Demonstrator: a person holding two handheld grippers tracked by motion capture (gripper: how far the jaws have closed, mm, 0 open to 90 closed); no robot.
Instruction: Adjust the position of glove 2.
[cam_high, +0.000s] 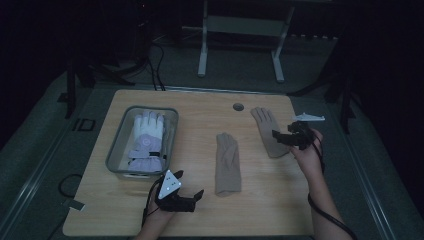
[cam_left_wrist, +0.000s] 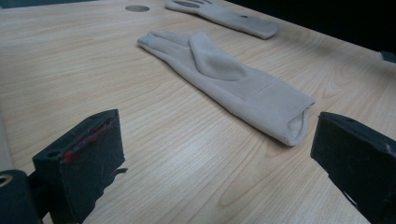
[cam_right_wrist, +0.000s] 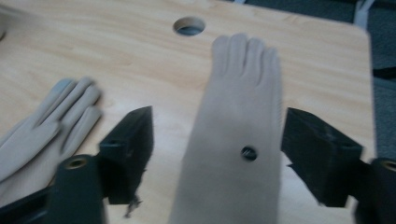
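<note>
Both the left gripper (cam_left_wrist: 215, 154) and right gripper (cam_right_wrist: 217, 149) are spread wide, holding nothing (jaws well apart), and each tan glove (cam_right_wrist: 238, 121) looks light, limp and soft, best pinched at the cuff.

High view dim, surroundings black; right gripper view blurred.

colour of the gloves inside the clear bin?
Pale lavender and white gloves in the clear plastic bin; shows best in the high view.

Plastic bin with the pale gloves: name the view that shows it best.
The high view. The plastic bin is seen whole there, left on the table, pale gloves inside. Neither gripper view shows the gloves in it.
</note>
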